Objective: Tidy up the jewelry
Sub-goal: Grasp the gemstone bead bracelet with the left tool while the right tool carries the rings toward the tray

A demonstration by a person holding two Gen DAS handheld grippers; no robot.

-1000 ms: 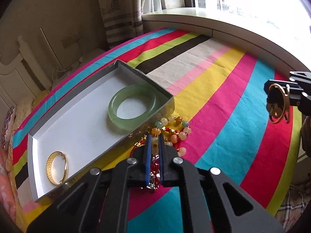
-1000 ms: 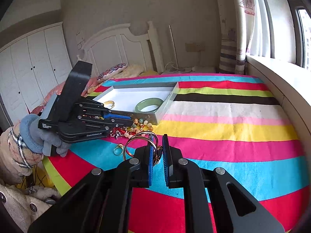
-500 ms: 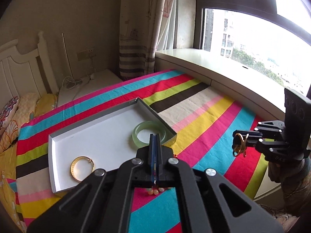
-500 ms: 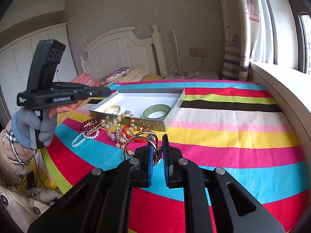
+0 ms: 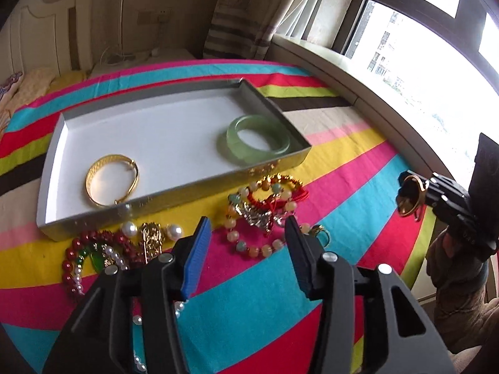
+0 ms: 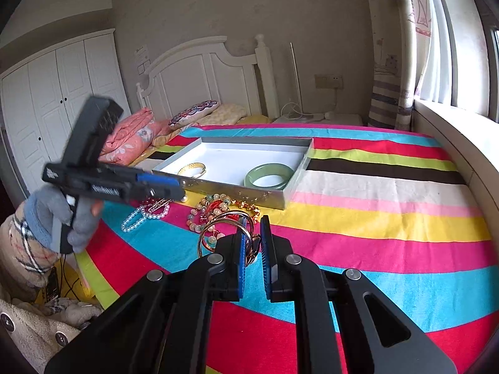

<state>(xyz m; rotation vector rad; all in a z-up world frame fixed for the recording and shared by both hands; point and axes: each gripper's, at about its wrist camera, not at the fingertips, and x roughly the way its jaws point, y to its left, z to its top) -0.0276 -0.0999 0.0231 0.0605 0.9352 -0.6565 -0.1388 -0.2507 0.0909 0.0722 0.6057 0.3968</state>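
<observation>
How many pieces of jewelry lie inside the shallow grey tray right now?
2: a gold bangle near the shallow grey tray's left end, and a pale green jade bangle near its right end. None looks hidden.

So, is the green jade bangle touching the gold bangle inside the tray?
Apart. The left wrist view shows the green jade bangle and the gold bangle at opposite ends, with bare white tray floor between them.
</observation>
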